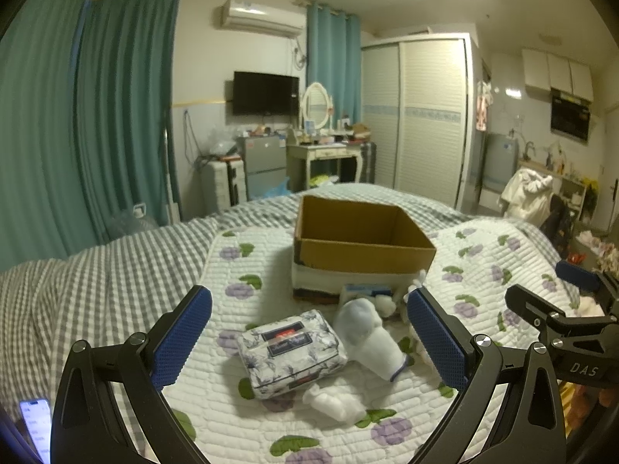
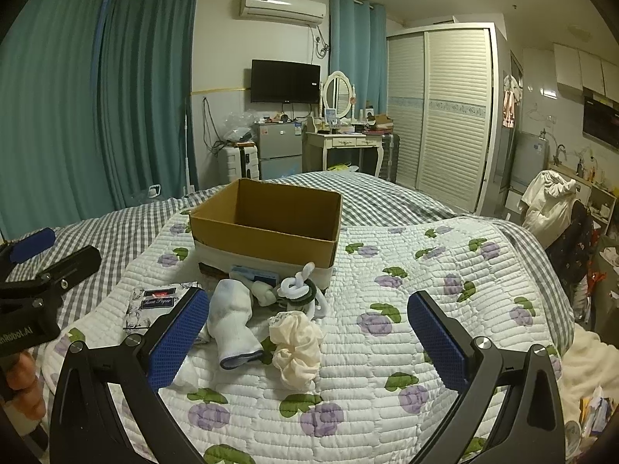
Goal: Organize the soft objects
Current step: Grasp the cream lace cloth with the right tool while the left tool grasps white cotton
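My left gripper [image 1: 309,342] is spread wide with nothing between its blue pads, held above the near edge of the flowered quilt [image 1: 483,270]; my right gripper [image 2: 309,342] is just as wide and just as empty, level with it on the other side. Each one points forward over the bed toward the box. Nearest to me on the left lies one small white wad [image 1: 334,406], touching the front edge of one floral tissue pack [image 1: 290,352], which lies flat. Just beside the pack is one white sock [image 1: 367,334], and in the right view I count one cream scrunchie [image 2: 296,344] close in front of that sock's cuff. Behind these sits one tangle of white and dark hair ties [image 2: 300,290], and one small blue-and-white packet [image 2: 253,273] rests against the foot of the box. Farther on stands one open cardboard box [image 1: 363,257], upright on the quilt; what I can see of its inside is bare cardboard. Beyond it the grey checked bedspread [image 1: 96,270] runs on toward teal curtains [image 1: 116,116], one wall television [image 1: 266,92] and one white wardrobe [image 1: 425,116].
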